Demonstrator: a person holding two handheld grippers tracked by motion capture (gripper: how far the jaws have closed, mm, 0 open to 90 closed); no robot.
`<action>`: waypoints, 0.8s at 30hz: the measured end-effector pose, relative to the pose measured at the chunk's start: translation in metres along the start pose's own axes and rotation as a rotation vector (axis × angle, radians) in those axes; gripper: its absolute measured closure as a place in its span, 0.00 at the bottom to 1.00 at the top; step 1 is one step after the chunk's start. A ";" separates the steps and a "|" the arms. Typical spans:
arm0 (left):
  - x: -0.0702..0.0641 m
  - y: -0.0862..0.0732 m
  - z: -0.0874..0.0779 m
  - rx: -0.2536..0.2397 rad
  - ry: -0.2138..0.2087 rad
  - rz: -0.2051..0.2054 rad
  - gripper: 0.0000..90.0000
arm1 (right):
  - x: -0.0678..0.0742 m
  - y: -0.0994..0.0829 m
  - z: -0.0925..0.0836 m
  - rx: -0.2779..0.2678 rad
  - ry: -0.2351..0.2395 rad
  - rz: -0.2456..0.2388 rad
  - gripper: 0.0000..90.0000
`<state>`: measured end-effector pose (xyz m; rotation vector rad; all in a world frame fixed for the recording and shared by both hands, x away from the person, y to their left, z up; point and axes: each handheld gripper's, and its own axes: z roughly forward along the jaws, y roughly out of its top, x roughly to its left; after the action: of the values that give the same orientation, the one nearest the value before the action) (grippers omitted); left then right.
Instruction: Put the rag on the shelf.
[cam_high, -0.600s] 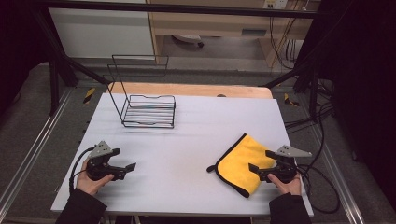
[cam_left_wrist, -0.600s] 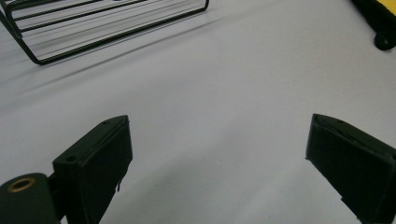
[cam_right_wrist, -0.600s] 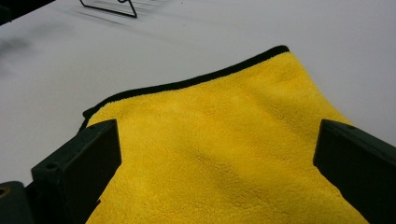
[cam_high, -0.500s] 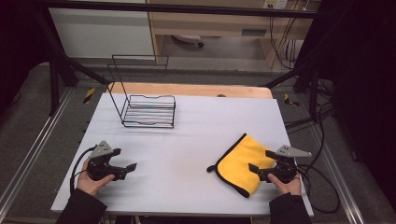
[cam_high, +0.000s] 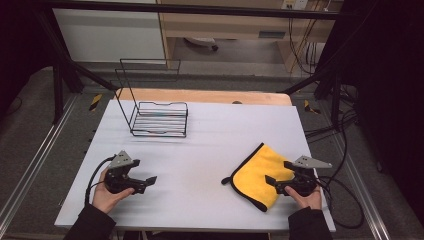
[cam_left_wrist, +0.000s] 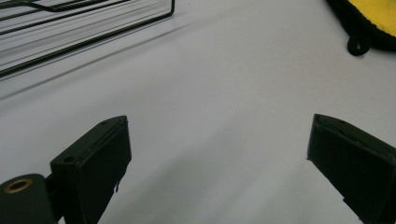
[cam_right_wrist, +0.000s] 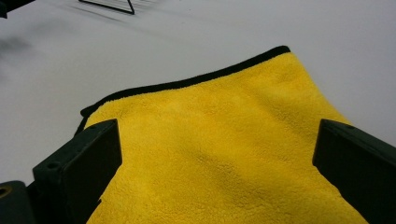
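So far the yellow cloth (cam_high: 257, 175) lies folded and flat on the right side of the counter (cam_high: 215, 145), near its front edge, and nothing has lifted it yet; any grasp is still to come. The right hand-held gripper (cam_high: 280, 181) sits over the cloth's near part with its jaws spread wide to either side, holding nothing. The left hand-held gripper (cam_high: 145, 182) rests well apart on the bare surface, jaws also wide. Open room stretches between them; the wire rack (cam_high: 159, 117) stands at the far left, clear of both.
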<state>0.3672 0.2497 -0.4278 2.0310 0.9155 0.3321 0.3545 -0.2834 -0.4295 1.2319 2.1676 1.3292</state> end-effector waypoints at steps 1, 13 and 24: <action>-0.003 0.002 0.003 0.002 -0.006 0.002 0.07 | 0.000 0.000 0.000 -0.001 0.000 0.002 0.02; -0.041 0.031 0.035 0.039 -0.055 0.064 0.08 | 0.002 0.000 0.001 0.006 -0.011 -0.009 0.02; -0.079 0.068 0.073 0.050 -0.093 0.088 0.13 | 0.002 0.000 0.001 0.008 -0.016 -0.012 0.02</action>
<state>0.3839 0.1244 -0.4090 2.1184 0.7861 0.2619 0.3543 -0.2813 -0.4294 1.2272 2.1681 1.3022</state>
